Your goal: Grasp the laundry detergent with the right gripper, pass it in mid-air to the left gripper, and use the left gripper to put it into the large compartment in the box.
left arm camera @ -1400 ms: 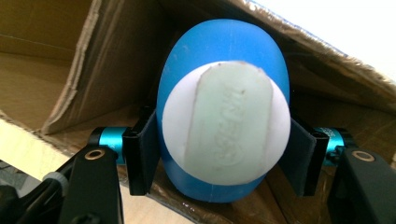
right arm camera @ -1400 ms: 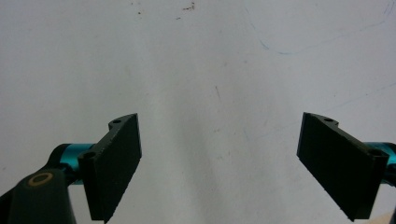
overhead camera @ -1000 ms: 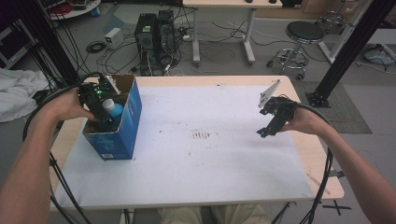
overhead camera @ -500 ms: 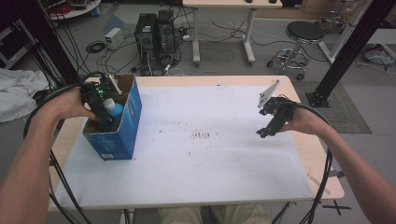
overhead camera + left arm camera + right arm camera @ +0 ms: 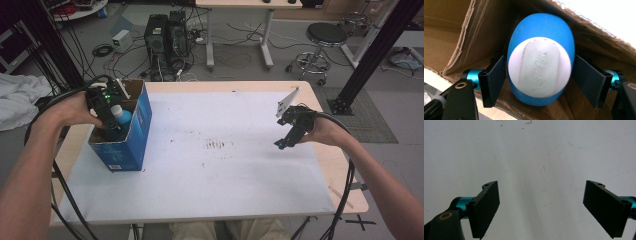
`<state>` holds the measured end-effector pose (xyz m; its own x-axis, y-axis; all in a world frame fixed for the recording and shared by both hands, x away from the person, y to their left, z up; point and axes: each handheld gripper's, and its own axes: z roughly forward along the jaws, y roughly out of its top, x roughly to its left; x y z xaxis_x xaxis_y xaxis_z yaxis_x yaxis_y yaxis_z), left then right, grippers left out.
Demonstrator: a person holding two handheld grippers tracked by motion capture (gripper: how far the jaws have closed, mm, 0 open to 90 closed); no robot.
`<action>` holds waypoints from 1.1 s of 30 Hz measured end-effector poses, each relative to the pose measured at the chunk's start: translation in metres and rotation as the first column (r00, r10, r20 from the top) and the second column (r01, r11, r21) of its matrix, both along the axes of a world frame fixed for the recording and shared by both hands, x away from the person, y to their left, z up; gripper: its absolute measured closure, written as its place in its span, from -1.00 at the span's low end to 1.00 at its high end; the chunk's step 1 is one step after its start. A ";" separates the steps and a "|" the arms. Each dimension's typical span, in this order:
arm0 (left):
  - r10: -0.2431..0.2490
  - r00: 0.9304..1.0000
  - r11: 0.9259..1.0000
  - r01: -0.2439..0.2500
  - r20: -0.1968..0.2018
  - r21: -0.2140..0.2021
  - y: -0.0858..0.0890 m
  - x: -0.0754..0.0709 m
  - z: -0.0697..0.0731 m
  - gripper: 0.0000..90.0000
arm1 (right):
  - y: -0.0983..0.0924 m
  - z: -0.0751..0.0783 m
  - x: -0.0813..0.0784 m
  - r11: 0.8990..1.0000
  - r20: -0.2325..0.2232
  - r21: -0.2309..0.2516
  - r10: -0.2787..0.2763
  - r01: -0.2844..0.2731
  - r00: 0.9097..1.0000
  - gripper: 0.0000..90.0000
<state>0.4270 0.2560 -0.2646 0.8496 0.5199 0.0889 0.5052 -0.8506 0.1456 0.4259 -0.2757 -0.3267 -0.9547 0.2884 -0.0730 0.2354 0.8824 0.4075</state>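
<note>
A white-topped table [image 5: 210, 165] carries an open blue cardboard box [image 5: 131, 135] at its left. Inside stands a blue bottle [image 5: 541, 27] with a white cap [image 5: 539, 66]. The left gripper [image 5: 539, 82] straddles it, jaws just opened, pads clear. The bottle looks light, rigid, smooth plastic; grip the body below the cap. The right gripper [image 5: 541, 207] hovers spread at the right.

The left gripper [image 5: 111, 125] points down into the blue box [image 5: 135, 130], its 2 jaws just opened, flanking the blue bottle [image 5: 540, 57] without pressing. The right gripper [image 5: 281, 144] hovers far right of the box, tilted down, jaws wide apart.
</note>
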 end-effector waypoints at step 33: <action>-0.066 0.994 0.997 0.063 0.091 0.034 -0.035 -0.012 0.061 -0.58 | -0.002 0.006 -0.003 1.000 0.016 -0.017 -0.011 0.011 1.000 -0.71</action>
<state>0.4154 0.2214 -0.2032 0.8686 0.4604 0.1833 0.4352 -0.8856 0.1621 0.4232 -0.2776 -0.3211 -0.9501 0.2977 -0.0928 0.2391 0.8865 0.3961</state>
